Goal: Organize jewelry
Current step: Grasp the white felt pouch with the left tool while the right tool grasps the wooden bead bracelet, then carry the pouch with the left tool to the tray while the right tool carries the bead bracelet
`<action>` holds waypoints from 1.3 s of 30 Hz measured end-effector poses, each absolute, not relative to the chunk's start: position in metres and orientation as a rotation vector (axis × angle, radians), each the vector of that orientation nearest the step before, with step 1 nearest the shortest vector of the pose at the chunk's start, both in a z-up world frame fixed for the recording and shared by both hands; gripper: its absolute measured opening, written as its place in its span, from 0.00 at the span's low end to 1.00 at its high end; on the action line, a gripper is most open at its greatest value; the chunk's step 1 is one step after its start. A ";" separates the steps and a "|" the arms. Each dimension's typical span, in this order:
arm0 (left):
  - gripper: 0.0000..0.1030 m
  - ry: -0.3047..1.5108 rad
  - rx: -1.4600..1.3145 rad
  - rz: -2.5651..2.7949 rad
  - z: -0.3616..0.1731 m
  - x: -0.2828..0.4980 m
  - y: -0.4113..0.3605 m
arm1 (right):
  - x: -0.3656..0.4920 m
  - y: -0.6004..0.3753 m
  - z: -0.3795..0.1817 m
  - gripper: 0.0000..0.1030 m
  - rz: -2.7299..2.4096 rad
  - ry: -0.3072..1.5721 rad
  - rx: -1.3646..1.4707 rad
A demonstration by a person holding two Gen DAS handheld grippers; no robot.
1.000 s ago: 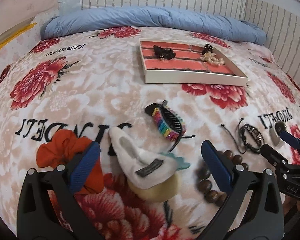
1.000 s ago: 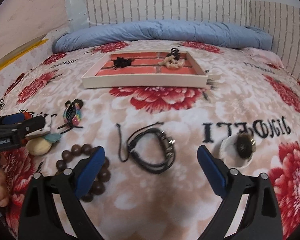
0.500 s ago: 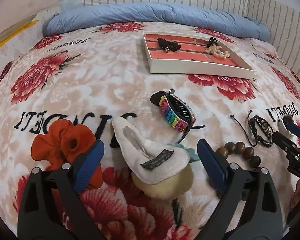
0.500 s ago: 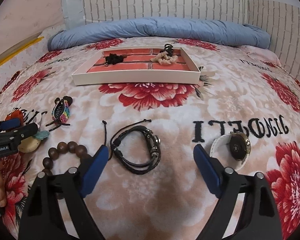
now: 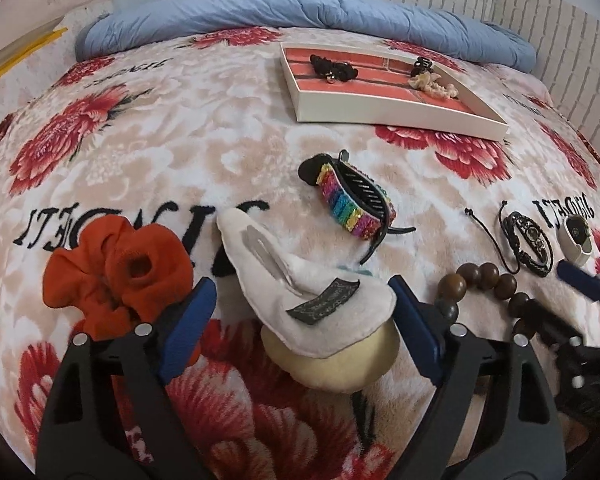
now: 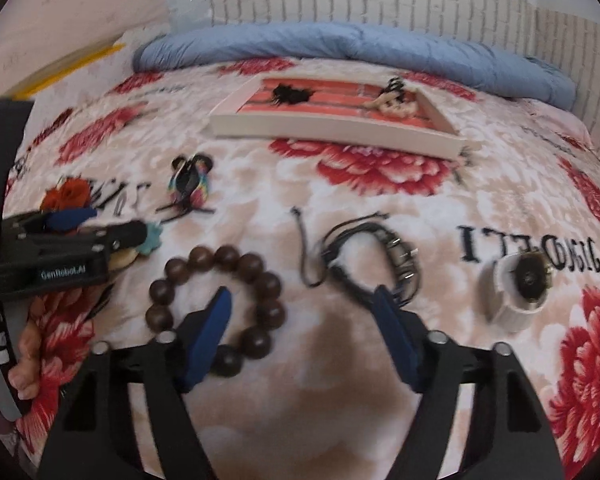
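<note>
The bed's flowered blanket carried everything you had to sort, and the white-walled tray sat well beyond the loose pieces, toward the blue pillow, with only a dark piece and a pale one in it. Nearest your left gripper lay the plush hair clip, cream felt over a yellow pad; its jaws had just been closing but stood wide, the clip between them and neither pad pressing it. It looked light and soft, so you would have done best to pinch across the stiff part by the metal bar, not the floppy felt. The orange scrunchie lay just beside the left pad, all give and easy to snag. Your right gripper had been closing too, yet held nothing: one pad lay inside the ring of the wooden bead bracelet, the other outside by the black cord bracelet. The beads seemed hard, round and likely to roll, so a squeeze across one side of the strand would have suited them.
</note>
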State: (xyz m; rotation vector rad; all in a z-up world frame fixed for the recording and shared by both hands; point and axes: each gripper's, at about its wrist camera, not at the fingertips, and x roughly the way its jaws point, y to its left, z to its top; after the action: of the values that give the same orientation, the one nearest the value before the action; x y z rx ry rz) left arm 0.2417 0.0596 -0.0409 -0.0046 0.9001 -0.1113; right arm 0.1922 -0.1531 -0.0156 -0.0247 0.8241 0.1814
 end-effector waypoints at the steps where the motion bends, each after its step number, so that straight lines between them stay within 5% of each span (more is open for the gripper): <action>1: 0.82 0.902 -0.005 -0.114 -0.042 0.242 0.059 | 0.193 -0.151 -0.019 0.58 0.186 0.838 -0.024; 13: 0.76 0.927 -0.015 -0.145 -0.052 0.246 0.058 | 0.209 -0.140 -0.033 0.39 0.184 0.892 -0.049; 19: 0.58 0.912 0.018 -0.174 -0.050 0.242 0.049 | 0.214 -0.135 -0.037 0.22 0.221 0.900 -0.060; 39: 0.49 0.816 -0.029 -0.156 -0.017 0.236 0.052 | 0.212 -0.140 -0.009 0.19 0.320 0.797 -0.044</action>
State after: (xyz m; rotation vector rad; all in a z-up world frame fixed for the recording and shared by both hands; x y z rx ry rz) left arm 0.2358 0.0522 -0.0173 -0.0290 0.8164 -0.1565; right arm 0.2116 -0.1396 -0.0091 -0.0444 0.7968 0.3197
